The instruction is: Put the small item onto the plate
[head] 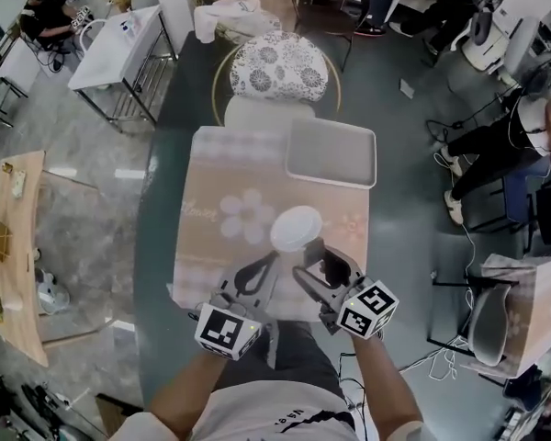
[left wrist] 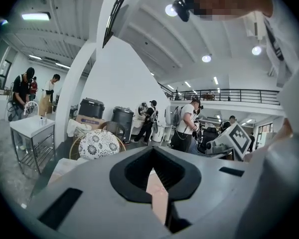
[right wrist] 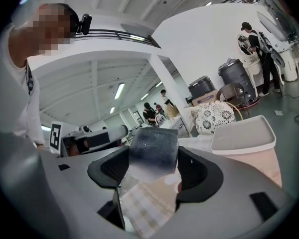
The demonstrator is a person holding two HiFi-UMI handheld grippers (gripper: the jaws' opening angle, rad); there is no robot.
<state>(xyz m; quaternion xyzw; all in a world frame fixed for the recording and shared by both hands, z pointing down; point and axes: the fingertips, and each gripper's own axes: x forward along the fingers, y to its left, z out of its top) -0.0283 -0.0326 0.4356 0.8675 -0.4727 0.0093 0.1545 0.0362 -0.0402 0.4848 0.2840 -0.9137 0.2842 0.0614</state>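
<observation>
Right gripper pinches the small cup over the mat's near edge. Left gripper is closed. The plate lies at the mat's far right corner.

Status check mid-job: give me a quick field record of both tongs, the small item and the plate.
left tongs: shut, nothing held, above the placemat
right tongs: shut on the small item
small item: white, round, at the placemat's middle; lifted or resting, cannot tell
plate: white, rectangular, bare, at the placemat's far right corner
task state: small item not yet on the plate
</observation>
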